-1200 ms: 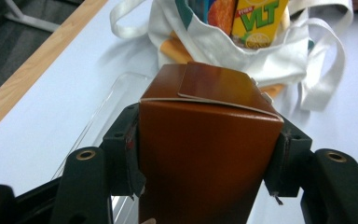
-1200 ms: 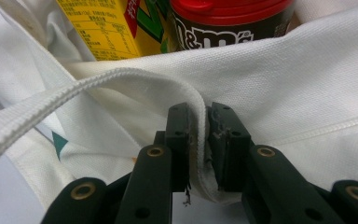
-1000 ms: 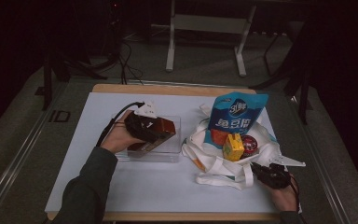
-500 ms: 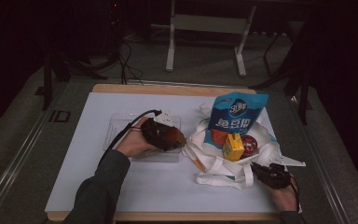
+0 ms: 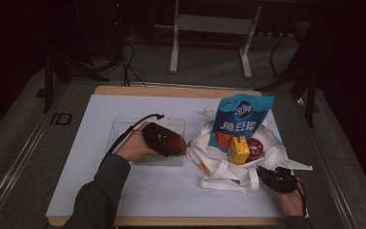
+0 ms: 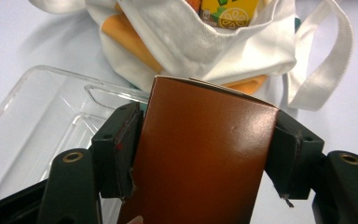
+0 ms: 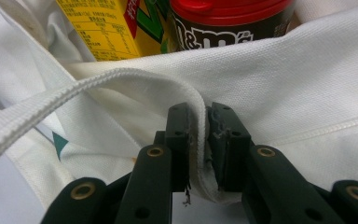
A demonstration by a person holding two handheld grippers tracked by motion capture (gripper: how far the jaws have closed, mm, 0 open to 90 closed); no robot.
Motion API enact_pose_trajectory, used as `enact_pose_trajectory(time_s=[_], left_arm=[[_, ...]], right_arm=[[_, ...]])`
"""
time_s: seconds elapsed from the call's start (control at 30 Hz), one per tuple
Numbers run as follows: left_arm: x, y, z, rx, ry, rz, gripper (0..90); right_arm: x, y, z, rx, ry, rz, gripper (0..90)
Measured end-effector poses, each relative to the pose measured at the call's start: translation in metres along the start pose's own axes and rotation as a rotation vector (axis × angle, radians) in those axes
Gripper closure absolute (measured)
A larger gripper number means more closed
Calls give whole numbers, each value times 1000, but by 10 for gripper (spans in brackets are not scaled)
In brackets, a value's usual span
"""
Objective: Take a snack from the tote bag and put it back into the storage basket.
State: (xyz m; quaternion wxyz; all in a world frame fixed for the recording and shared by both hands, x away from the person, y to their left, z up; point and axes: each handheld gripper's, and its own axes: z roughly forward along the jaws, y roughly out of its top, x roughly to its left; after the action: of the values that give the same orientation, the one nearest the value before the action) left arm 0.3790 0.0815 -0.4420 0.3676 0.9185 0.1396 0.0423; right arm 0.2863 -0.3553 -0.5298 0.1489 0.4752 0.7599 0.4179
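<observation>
l gripper (image 6: pixel 205 154) clamps glossy brown carton (image 6: pixel 200 154); r gripper (image 7: pixel 198 149) pinches woven white strap (image 7: pixel 121 81).

Table layout: tray left, bag right.
Tray (image 5: pixel 124 125) lay left of bag (image 5: pixel 219 164); pouch (image 5: pixel 238 121), carton (image 5: pixel 238 150) and jar (image 5: pixel 255 148) stood in bag.

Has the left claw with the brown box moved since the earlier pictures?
Yes. In the high view the left claw, shut on the brown box, has shifted right across the clear tray, closer to the white tote bag.
</observation>
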Motion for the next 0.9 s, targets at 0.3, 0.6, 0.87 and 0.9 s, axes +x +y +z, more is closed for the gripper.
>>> enact_pose_trajectory(time_s=[0.3,0.6,0.87,0.9], left_arm=[[1,-5,-1,16,18,-16,338],[-1,-4,7,48,25,-16,331],[-2,-4,9,31,26,-35,315],[-3,-3,9,23,28,-39,308]], right_arm=[[0,0,0,0,0,0,775],[0,0,0,0,-1,-1,775],[0,0,0,0,1,0,775],[0,0,0,0,1,-1,775]])
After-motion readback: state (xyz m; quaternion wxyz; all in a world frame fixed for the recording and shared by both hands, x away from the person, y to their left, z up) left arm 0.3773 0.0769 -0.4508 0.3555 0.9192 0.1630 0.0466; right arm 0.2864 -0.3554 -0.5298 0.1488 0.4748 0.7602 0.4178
